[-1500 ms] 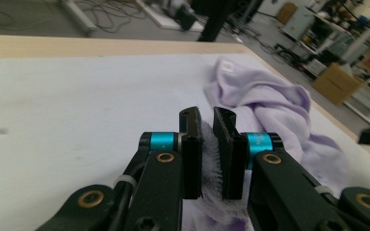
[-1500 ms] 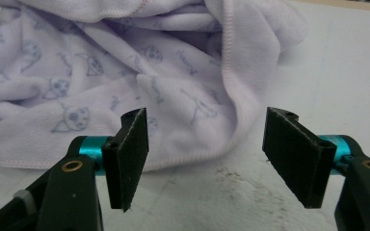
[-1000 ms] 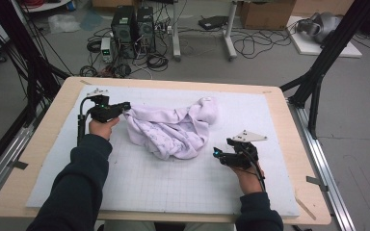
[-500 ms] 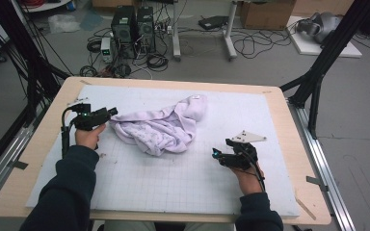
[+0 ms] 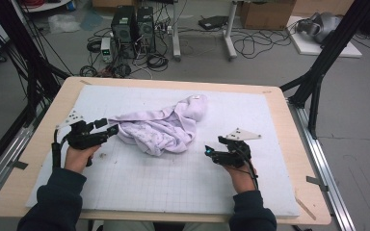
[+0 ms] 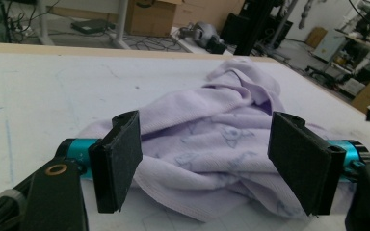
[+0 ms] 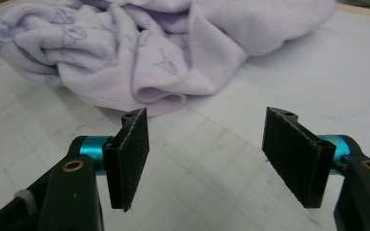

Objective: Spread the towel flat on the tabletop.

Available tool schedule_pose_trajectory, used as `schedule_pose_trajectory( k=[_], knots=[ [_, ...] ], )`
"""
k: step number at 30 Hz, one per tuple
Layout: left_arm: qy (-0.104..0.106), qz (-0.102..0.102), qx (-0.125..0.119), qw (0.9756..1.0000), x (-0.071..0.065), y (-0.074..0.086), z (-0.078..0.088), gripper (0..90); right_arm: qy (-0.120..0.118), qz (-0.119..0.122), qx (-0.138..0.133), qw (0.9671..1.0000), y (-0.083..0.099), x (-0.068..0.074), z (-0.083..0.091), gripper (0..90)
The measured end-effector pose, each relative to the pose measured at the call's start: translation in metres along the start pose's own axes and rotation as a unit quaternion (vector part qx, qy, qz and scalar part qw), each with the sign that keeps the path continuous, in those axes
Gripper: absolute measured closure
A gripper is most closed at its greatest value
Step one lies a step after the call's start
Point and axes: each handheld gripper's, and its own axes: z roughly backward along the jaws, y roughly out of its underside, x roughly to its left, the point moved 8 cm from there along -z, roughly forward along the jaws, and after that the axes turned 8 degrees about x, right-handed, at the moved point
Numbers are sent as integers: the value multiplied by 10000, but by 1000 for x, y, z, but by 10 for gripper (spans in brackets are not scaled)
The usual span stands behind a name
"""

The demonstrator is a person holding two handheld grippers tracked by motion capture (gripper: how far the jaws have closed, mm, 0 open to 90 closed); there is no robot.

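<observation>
cloth: 1 | claws: 2 — left claw, right claw | mat: 1

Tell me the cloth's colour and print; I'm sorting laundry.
The cloth is pale lilac with faint bluish line drawings, clearest in the left gripper view.

Towel: soft lilac terry cloth w/ faint print, matt, ribbed hem. Mat under towel: white, matt, gridded. Surface around mat: pale wood, smooth. Left gripper pads: black, matt, rough; teal metal, glossy.
</observation>
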Motion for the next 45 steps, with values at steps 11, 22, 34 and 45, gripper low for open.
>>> schedule_pose_trajectory(
  k=[11,22,34,45],
  knots=[
    [118,-174,-68,9998,-7,7,2,298,-617,474,298,9965,-30,63,-60,351],
    [173,-286,121,9994,-12,13,-1,300,-612,1146,877,9876,-25,60,-68,828],
    [171,-327,161,9992,-17,17,-3,303,-742,862,617,9916,-5,29,18,826],
    [236,-408,231,9986,-23,19,-8,307,635,756,1038,9897,27,-17,49,715]
  ],
)
